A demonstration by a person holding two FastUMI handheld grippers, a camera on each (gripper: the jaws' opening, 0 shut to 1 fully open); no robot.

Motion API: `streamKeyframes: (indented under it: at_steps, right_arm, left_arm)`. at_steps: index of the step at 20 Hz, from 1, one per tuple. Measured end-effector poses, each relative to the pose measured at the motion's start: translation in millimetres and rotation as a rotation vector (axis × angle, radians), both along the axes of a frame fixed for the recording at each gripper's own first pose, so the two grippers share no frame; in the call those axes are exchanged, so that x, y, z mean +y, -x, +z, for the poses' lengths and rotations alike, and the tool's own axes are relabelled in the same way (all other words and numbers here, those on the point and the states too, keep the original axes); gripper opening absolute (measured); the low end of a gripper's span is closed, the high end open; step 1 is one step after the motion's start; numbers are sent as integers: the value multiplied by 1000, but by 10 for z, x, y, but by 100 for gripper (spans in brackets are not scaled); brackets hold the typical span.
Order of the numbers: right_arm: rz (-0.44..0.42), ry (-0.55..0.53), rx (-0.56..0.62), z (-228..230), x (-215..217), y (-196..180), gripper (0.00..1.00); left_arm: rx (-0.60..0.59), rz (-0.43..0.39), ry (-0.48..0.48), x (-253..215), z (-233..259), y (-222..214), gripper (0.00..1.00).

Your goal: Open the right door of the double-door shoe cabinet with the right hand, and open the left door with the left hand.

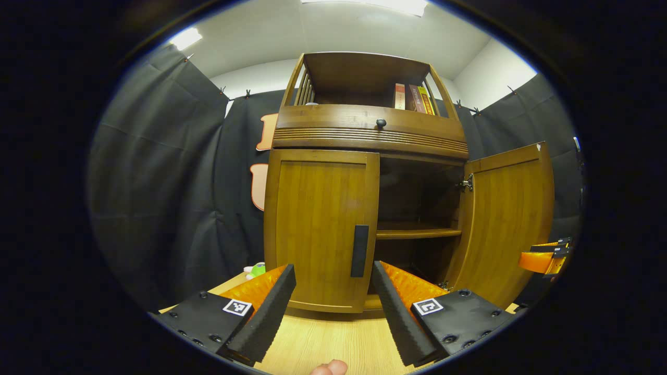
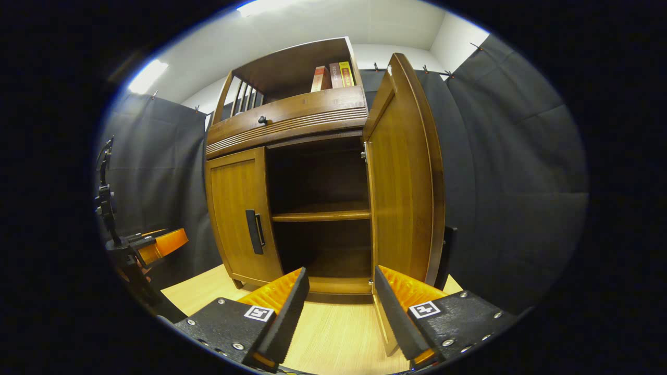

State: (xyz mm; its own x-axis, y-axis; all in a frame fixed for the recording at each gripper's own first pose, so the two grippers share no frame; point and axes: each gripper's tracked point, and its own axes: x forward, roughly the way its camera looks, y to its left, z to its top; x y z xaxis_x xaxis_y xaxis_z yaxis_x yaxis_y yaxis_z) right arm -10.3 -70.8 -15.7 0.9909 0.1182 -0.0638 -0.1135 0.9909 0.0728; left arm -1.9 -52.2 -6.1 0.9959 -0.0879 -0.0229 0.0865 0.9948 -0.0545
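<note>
Left gripper view: left door closed, right door open; both grippers' fingers spread, empty.

A staged recording booth is indicated rather than a lived-in home: black cloth is clipped up as walls ahead of the left gripper, beneath a white ceiling with strip lights. A wooden shoe cabinet is set on a pale wood-grain surface, books shelved above.

A light wooden table carries the shoe cabinet.
</note>
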Motion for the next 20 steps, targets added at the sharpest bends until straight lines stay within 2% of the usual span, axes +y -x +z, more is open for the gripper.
streamKeyframes:
  at_steps: [1, 2, 7, 8, 11, 15, 18, 20]
  right_arm:
    - [-10, -5, -7, 17, -21, 2, 96]
    - [-22, -7, -13, 33, -51, 5, 99]
    - [-27, -27, -11, 99, -46, 56, 100]
    - [-32, -17, -17, 128, -52, 71, 91]
    - [-31, -5, -14, 128, -29, 98, 92]
    - [-16, -20, -24, 169, 17, 143, 92]
    - [-21, 11, -27, 184, -5, 162, 92]
    - [-16, 13, -27, 195, 11, 171, 92]
  left_arm:
    - [-2, -6, 9, -14, 7, 2, 95]
    - [-8, -12, 15, -25, 12, -14, 95]
    - [-5, -54, 33, -104, -13, -66, 95]
    - [-4, -64, 39, -136, -9, -173, 95]
    - [6, -92, 31, -352, 62, -744, 94]
    - [9, -137, 6, -509, -49, -947, 97]
    - [-1, -156, -50, -646, -75, -1242, 96]
    - [16, -176, -46, -741, -175, -1455, 95]
